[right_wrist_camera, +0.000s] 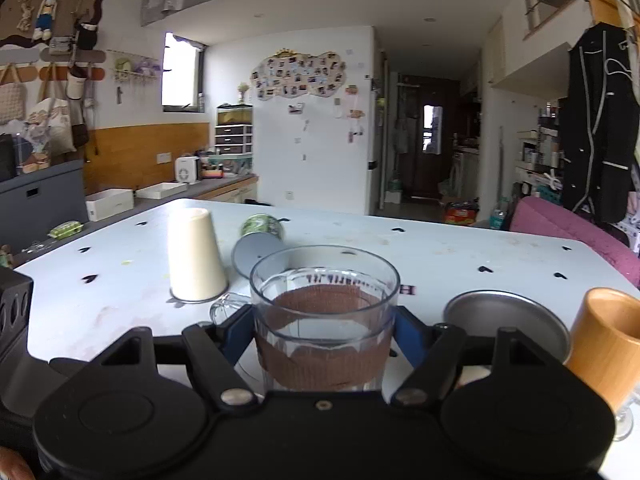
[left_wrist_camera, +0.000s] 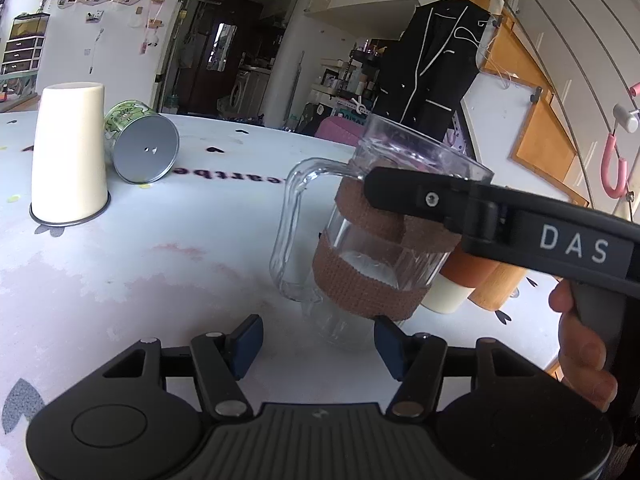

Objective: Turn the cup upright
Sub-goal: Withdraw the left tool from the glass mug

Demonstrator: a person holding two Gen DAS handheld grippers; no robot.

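A clear glass mug [left_wrist_camera: 376, 232] with brown tape bands and a handle on its left is held mouth-up, slightly tilted, just above the white table [left_wrist_camera: 160, 280]. My right gripper [right_wrist_camera: 324, 332] is shut on the mug [right_wrist_camera: 324, 320], its blue pads on both sides of the taped wall. In the left wrist view the right gripper's finger [left_wrist_camera: 420, 196] crosses the mug from the right. My left gripper [left_wrist_camera: 318, 344] is open and empty, low in front of the mug, not touching it.
A cream cup [left_wrist_camera: 70, 152] stands upside down at the left [right_wrist_camera: 195, 256]. A green tin [left_wrist_camera: 140, 144] lies on its side beside it. A metal-bottomed cup [right_wrist_camera: 504, 320] and a wooden cup [right_wrist_camera: 608, 340] stand at the right. A pink sofa [right_wrist_camera: 560, 224] is beyond the table.
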